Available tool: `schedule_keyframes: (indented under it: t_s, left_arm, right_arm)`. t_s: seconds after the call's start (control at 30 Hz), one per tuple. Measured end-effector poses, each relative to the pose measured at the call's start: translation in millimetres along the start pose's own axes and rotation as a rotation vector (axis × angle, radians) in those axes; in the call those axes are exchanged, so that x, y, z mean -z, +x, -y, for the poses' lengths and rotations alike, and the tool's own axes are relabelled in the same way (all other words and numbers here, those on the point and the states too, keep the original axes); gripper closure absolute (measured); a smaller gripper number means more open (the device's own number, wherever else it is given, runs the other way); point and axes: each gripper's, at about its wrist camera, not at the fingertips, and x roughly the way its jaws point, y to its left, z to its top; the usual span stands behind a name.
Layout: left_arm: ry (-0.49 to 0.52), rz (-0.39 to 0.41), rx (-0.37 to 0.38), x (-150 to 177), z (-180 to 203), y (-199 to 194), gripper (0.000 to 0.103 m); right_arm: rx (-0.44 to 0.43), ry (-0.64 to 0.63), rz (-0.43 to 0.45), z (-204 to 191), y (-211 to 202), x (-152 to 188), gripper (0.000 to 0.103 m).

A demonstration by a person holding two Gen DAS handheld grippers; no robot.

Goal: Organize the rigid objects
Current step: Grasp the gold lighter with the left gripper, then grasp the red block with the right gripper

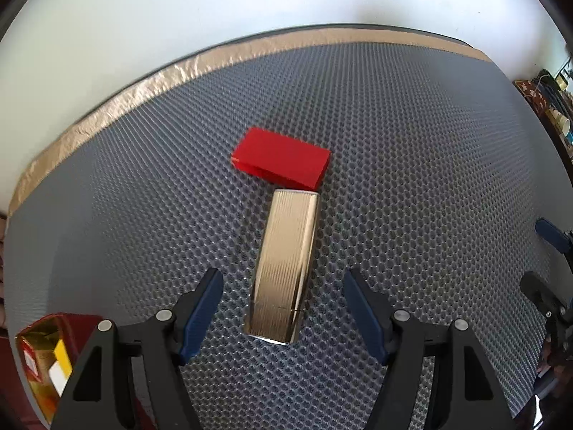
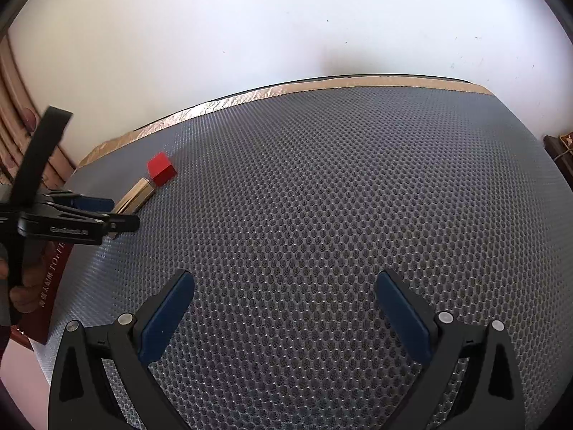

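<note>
A ribbed gold box (image 1: 284, 265) lies lengthwise on the grey honeycomb mat (image 1: 412, 179), its far end touching a red box (image 1: 281, 157) that lies across it. My left gripper (image 1: 283, 286) is open, its blue-padded fingers on either side of the gold box's near end, not touching it. My right gripper (image 2: 284, 288) is open and empty over bare mat. In the right wrist view the gold box (image 2: 138, 190) and red box (image 2: 162, 168) lie far left, beside the left gripper (image 2: 96, 211).
A dark red box with gold and yellow packets (image 1: 46, 354) sits at the mat's near left corner; it also shows in the right wrist view (image 2: 53, 279). Gold tape (image 1: 179, 68) edges the mat's far side by a white wall. Clutter (image 1: 558, 114) stands at far right.
</note>
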Motion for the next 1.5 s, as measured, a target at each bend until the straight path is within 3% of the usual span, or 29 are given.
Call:
schedule_keyframes:
  t_s: [0.17, 0.2, 0.23, 0.4, 0.53, 0.8, 0.93, 1.1, 1.23, 1.4, 1.47, 1.5]
  left_arm:
    - [-0.056, 0.01, 0.049, -4.5, -13.6, 9.1, 0.035]
    - [-0.067, 0.017, 0.058, -5.6, -16.1, 9.8, 0.049]
    - [-0.068, 0.027, 0.048, -5.7, -16.3, 8.5, 0.072]
    - [-0.088, 0.042, 0.023, 3.3, -10.6, 4.3, 0.073]
    - [-0.17, 0.065, 0.085, 33.9, -4.3, -7.9, 0.073]
    - [-0.26, 0.124, 0.047, 101.4, -7.9, -33.3, 0.073]
    - [-0.301, 0.142, 0.021, 111.9, -21.0, -33.0, 0.073]
    - [-0.357, 0.153, 0.021, 139.9, -3.8, -40.7, 0.073]
    - [-0.381, 0.157, 0.043, 148.3, -10.1, -37.9, 0.073]
    - [-0.376, 0.168, 0.051, 153.2, -9.5, -40.6, 0.073]
    - [-0.37, 0.169, 0.045, 152.7, -7.9, -39.4, 0.072]
    - [-0.375, 0.171, 0.048, 153.0, -7.8, -39.1, 0.072]
  right_arm:
    - [-0.004, 0.005, 0.001, 0.0, -1.1, 1.6, 0.002]
    - [-0.005, 0.005, 0.001, 1.6, -1.6, 1.9, 0.002]
    - [-0.005, 0.005, 0.001, 1.5, -1.3, 1.8, 0.002]
    - [-0.004, 0.007, 0.0, -6.2, 0.9, 0.2, 0.002]
    - [-0.006, 0.01, 0.0, -4.9, 1.8, 0.1, 0.002]
    - [0.015, -0.004, -0.009, -14.0, 6.0, 0.6, 0.002]
    - [0.038, -0.022, -0.018, -21.9, 11.7, 1.6, 0.001]
    - [0.072, -0.03, -0.018, -27.5, 14.8, 2.2, 0.001]
    - [0.009, -0.089, -0.021, -41.5, 17.9, -5.8, 0.003]
    - [-0.123, -0.208, -0.029, -93.3, 43.8, -38.7, 0.005]
    - [-0.144, -0.274, -0.032, -115.5, 60.1, -52.8, 0.011]
    - [-0.153, -0.313, -0.04, -127.8, 68.4, -58.5, 0.021]
